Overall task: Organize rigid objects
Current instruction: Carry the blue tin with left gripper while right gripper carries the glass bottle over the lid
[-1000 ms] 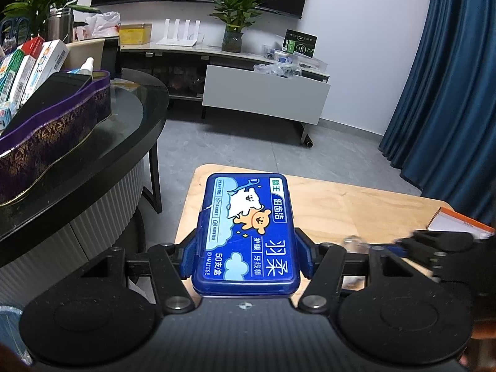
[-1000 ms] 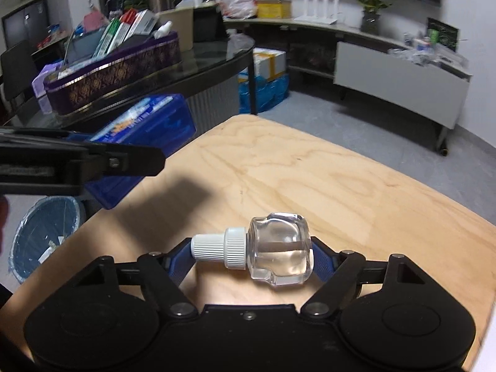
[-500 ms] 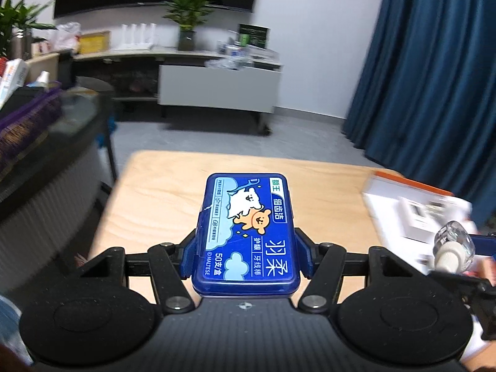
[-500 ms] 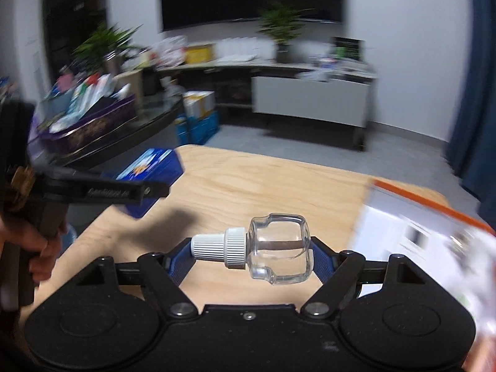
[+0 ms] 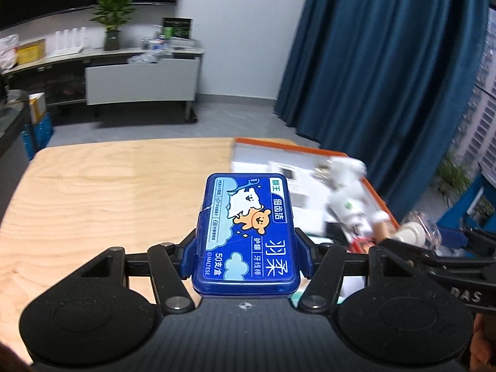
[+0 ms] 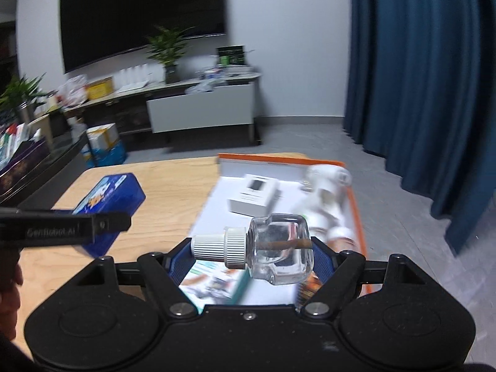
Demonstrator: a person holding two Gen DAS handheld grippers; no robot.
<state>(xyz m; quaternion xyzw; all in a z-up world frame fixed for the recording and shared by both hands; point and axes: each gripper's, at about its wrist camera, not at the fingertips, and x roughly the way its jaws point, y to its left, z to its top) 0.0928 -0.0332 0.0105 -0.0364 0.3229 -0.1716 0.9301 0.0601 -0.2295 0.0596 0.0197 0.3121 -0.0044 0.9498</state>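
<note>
My left gripper [image 5: 246, 255] is shut on a blue floss-pick box [image 5: 246, 232] with a cartoon bear label, held above the wooden table [image 5: 108, 192]. The box also shows in the right wrist view [image 6: 108, 200]. My right gripper [image 6: 252, 257] is shut on a clear glass bottle [image 6: 279, 252] with a white screw cap, held sideways over an orange-rimmed white tray [image 6: 355, 204]. The bottle shows at the right of the left wrist view [image 5: 417, 232]. The tray [image 5: 376, 195] holds a small white box [image 6: 252, 198], a blurred white object [image 6: 327, 192] and printed packets.
A dark counter with a purple box of items [image 6: 18, 167] stands at the left. A TV cabinet [image 6: 198, 111] with plants lines the far wall. Blue curtains [image 6: 418, 77] hang at the right. The table's left half is bare wood.
Both grippers have swung to the right with their objects still held. The orange-rimmed tray has come into full view, and the right gripper's bottle is now over it.
</note>
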